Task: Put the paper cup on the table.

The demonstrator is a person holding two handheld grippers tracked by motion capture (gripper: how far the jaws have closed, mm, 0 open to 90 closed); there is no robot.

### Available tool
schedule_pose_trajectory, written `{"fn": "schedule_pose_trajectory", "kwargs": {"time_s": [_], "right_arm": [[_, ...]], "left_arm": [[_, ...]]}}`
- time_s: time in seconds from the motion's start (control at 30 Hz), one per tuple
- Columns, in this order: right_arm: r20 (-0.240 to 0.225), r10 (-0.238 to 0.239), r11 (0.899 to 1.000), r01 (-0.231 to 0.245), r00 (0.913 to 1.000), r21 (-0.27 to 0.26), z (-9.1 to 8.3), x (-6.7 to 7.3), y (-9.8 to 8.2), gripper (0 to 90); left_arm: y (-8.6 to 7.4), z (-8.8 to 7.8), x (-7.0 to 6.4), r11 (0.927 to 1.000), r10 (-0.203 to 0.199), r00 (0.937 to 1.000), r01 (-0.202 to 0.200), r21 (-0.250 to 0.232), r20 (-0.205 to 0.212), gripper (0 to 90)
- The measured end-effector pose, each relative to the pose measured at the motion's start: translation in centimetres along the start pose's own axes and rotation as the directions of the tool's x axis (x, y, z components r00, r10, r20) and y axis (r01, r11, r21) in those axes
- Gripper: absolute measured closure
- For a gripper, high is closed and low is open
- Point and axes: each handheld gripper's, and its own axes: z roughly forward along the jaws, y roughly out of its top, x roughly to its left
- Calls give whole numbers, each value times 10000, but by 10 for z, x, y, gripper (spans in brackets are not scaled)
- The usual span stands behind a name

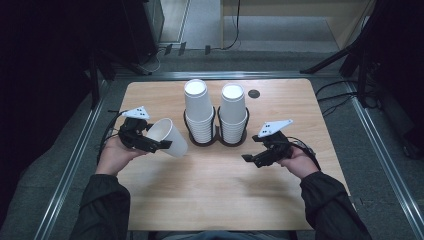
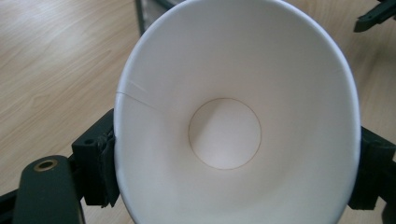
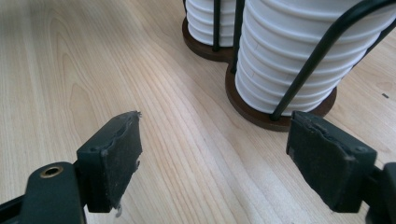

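No lettering anywhere, folks: the paper cup was plain white inside and out, and neither stack carried a logo or print that could be read. The left gripper had that cup clamped by its sides, mouth turned back toward the person's left hand, held up off the wooden table just left of the cup holder. In the left gripper view the cup's rim was squeezed into an oval between the two black jaws, with a crease running in from the rim on the left and the round bottom showing deep inside; the cup's lower edge ran out of frame, and it hid most of what lay behind.

Over on the other side, the right gripper sat released, jaws spread wide with nothing between them, low over the table in the right hand. One rubber pad looked frayed at its tip.

The black wire holder on its dark double base carried two upside-down stacks, the left stack and the right stack, standing side by side. In the right gripper view the tops of both were cut off. A small dark round spot sat near the table's far edge; what it was, hard to say. The room beyond was too dark to read.
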Motion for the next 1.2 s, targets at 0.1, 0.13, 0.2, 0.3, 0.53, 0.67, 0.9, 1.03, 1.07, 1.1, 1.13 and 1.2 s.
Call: {"fn": "schedule_pose_trajectory", "kwargs": {"time_s": [0.1,0.13,0.2,0.3,0.53,0.67,0.9,1.03,1.07,1.1,1.13,1.2], "right_arm": [[16,45,10000,-45,10000,28,-1,0,-1,181],[-2,72,10000,-72,10000,11,-2,0,-2,181],[68,70,10000,-70,10000,44,-2,0,-3,181],[103,84,10000,-84,9999,42,-3,0,-5,181],[246,222,9997,-223,9995,67,-7,-2,-9,181],[254,256,9996,-258,9993,82,-8,-2,-12,181],[476,313,9995,-317,9984,88,-11,-3,-15,181],[494,341,9994,-346,9982,96,-12,-3,-16,181],[515,337,9994,-343,9981,101,-12,-3,-16,181],[505,346,9993,-352,9981,121,-12,-3,-16,181],[507,351,9993,-358,9981,125,-12,-3,-17,181],[497,394,9992,-399,9980,100,-13,-3,-17,181]], "left_arm": [[-4,-4,11,9995,-274,9986,282,168,-442,142],[-5,-4,14,9990,-342,9982,355,254,-489,142],[-7,-5,19,9984,-447,9973,467,327,-587,142],[-9,-5,27,9975,-586,9956,613,344,-731,142],[-13,0,39,9958,-654,9923,716,568,-1054,140],[-15,1,47,9937,-848,9888,930,623,-1229,139],[-20,-4,59,9861,-1053,9708,1299,1032,-2156,134],[-22,-6,65,9836,-1041,9585,1387,1152,-2652,129],[-23,-6,67,9830,-1091,9575,1439,1142,-2672,128],[-24,-7,69,9826,-1131,9562,1479,1121,-2701,127],[-26,-8,70,9821,-1181,9548,1530,1102,-2729,126],[-28,-8,73,9788,-1274,9504,1667,1188,-2837,122]]}}
